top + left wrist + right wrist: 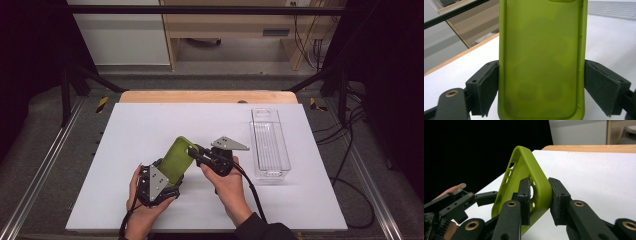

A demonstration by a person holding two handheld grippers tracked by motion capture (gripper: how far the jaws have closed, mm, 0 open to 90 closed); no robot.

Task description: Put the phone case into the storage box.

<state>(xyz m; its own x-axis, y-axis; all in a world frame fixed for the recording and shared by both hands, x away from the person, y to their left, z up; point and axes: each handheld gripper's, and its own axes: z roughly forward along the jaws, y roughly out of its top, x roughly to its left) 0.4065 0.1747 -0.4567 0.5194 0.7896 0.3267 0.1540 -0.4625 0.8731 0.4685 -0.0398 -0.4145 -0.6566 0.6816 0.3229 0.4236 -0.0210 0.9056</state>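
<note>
Holding the green phone case [176,160] up off the white table [150,130], I have my left gripper [159,186] closed across its width near the lower end, both pads pressed on the long side edges, as the left gripper view shows. The case's long axis runs from that gripper up and away to the far right, tilted, with its top end raised. My right gripper [196,151] comes in from the right at that top end; in the right gripper view its jaws straddle the rim of the upper corner, one pad inside the shell and one outside, nearly closed, though I cannot tell whether both pads truly press. A clear plastic tray [270,145] lies well apart to the right, long axis near to far, closer to my right hand [227,187], so any handover would go that way, I judge.
</note>
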